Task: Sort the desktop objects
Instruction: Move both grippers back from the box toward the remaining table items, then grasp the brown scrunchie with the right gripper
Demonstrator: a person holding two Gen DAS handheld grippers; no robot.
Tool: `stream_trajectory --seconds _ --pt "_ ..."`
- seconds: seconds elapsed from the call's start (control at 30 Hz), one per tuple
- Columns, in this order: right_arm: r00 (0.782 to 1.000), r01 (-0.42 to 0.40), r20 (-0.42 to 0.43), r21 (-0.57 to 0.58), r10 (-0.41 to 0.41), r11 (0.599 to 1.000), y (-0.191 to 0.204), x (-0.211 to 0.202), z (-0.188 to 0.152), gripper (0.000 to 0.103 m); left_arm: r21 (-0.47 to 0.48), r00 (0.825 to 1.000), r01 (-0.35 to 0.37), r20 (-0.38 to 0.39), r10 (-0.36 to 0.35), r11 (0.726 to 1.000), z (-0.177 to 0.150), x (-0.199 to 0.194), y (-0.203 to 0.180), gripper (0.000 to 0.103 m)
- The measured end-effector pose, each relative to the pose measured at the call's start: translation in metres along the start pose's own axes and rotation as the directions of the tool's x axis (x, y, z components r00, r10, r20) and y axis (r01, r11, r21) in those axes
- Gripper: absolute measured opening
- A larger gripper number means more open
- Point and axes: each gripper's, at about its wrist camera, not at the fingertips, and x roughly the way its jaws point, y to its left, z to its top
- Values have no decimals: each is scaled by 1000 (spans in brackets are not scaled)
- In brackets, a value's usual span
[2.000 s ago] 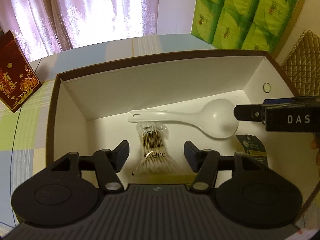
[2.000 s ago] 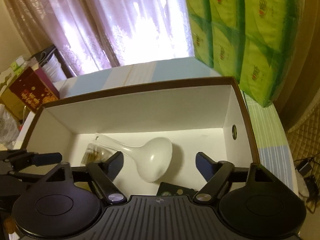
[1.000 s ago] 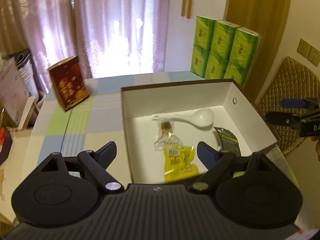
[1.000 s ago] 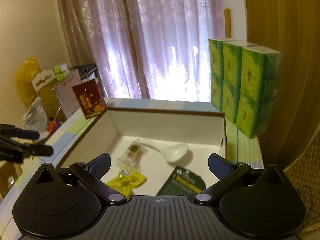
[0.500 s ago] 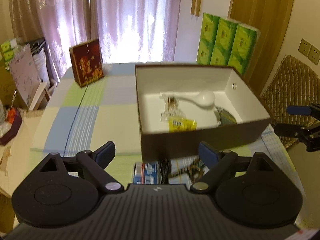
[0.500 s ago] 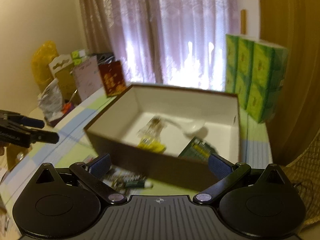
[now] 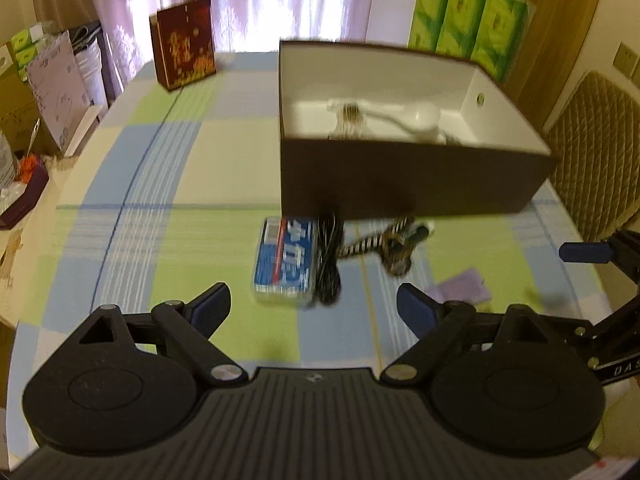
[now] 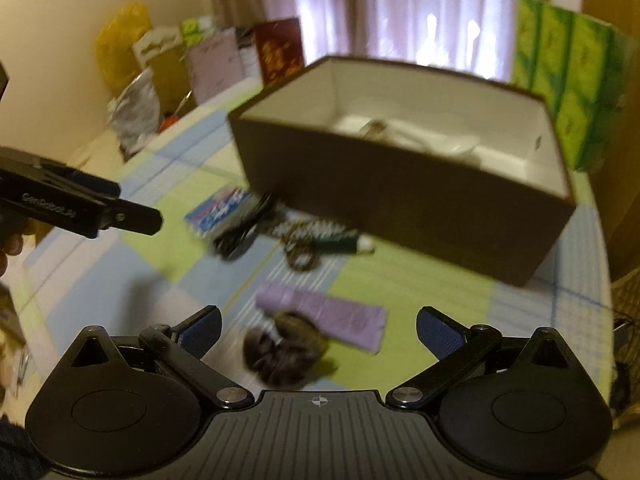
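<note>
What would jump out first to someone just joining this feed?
The big brown box with a white interior dominates the checked tablecloth, with a white spoon lying inside. In front of it sits a loose cluster still on the cloth: a blue packet, a coiled black cable and a lilac pack. The left gripper and right gripper are both open and empty.

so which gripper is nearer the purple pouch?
Right. The right gripper hovers open just short of the purple pouch, which lies right ahead between its fingers. The left gripper, also open, faces the blue pack; the pouch sits off to its right.
</note>
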Motion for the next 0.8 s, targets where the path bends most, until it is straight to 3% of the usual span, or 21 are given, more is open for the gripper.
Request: stream_trajectory --seconds 0.27,0.47,0.67,0.73,0.8 --pt "995 -40 -89 -34 37 999 16 29 -15 101 -9 997 -8 -79 7 1000 -20 16 3 88" --pt "996 -29 -86 -76 22 997 24 45 -17 100 -21 994 -13 -113 10 1000 -27 24 9 88" --pt "995 -29 -100 -110 18 993 27 62 -16 76 -30 992 -19 -127 16 999 -27 30 17 88" --pt "993 -24 -114 -130 9 991 28 66 -18 55 -32 991 -18 -130 13 999 -27 33 19 88" --pt "992 -14 -125 -139 -3 990 28 69 -20 43 -29 991 -18 -131 14 999 -25 36 21 88"
